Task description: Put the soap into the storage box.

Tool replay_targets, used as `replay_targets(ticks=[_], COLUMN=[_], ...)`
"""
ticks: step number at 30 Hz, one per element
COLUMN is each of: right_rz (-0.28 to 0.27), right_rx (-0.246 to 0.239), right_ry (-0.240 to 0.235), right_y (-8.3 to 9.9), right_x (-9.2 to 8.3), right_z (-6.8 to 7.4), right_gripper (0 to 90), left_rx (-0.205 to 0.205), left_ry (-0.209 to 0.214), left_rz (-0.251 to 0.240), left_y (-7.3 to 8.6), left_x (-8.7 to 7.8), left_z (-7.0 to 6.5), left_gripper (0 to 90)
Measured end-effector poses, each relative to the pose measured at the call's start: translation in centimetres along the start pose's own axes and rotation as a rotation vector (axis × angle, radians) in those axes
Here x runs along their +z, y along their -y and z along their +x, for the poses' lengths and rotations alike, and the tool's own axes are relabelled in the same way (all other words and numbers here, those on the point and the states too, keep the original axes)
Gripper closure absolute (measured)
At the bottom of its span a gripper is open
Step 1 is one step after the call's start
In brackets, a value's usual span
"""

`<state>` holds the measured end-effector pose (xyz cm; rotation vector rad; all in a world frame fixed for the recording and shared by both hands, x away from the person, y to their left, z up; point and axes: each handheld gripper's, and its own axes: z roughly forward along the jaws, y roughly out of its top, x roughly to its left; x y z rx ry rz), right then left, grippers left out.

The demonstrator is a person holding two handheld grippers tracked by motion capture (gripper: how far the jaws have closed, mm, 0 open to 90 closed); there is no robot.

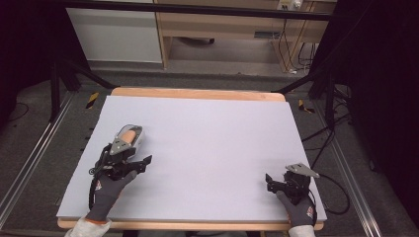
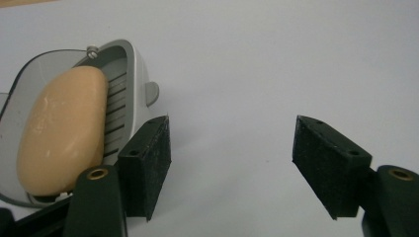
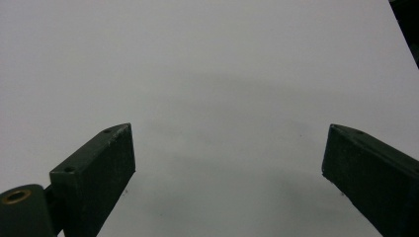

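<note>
A peach bar of soap point(image 2: 64, 131) lies in a grey slotted soap dish point(image 2: 133, 69) on the left half of the white sheet. From the high view the soap point(image 1: 128, 136) and its dish point(image 1: 139, 130) sit just beyond my left hand. My left gripper point(image 2: 232, 168) is open, with its left jaw right beside the dish's near edge and only bare sheet between the jaws. The left gripper point(image 1: 139, 157) rests low on the sheet. My right gripper point(image 3: 230, 168) is open over bare sheet, and it point(image 1: 276, 178) sits near the front right corner.
The white sheet point(image 1: 207, 148) covers a wooden table point(image 1: 197, 93), whose edge shows at the back and front. Black frame legs point(image 1: 54, 89) stand at both back sides. Cables point(image 1: 336, 197) trail on the floor to the right, and a wooden cabinet point(image 1: 222, 24) stands behind.
</note>
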<state>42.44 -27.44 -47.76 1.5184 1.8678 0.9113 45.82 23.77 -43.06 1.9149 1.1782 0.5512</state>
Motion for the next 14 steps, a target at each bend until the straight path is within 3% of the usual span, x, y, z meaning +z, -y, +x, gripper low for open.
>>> replay_targets(ticks=[6, 10, 14], right_rz=[0.001, 0.0, 0.0], right_rx=[0.013, 0.015, 0.015], right_ry=[0.007, 0.012, 0.014], right_y=[0.1, 0.1, 0.1], right_x=[-0.1, -0.2, -0.2], right_z=[-0.1, -0.1, -0.2], right_gripper=[6.3, 6.3, 6.3], left_rx=[0.003, 0.01, 0.014], left_ry=[-0.004, 0.002, -0.002], left_rz=[-0.011, 0.019, 0.046], left_y=[1.3, 3.2, 4.1], left_x=[-0.7, -1.1, -1.3], left_z=[-0.1, -0.1, -0.1], left_gripper=[26.6, 25.7, 25.6])
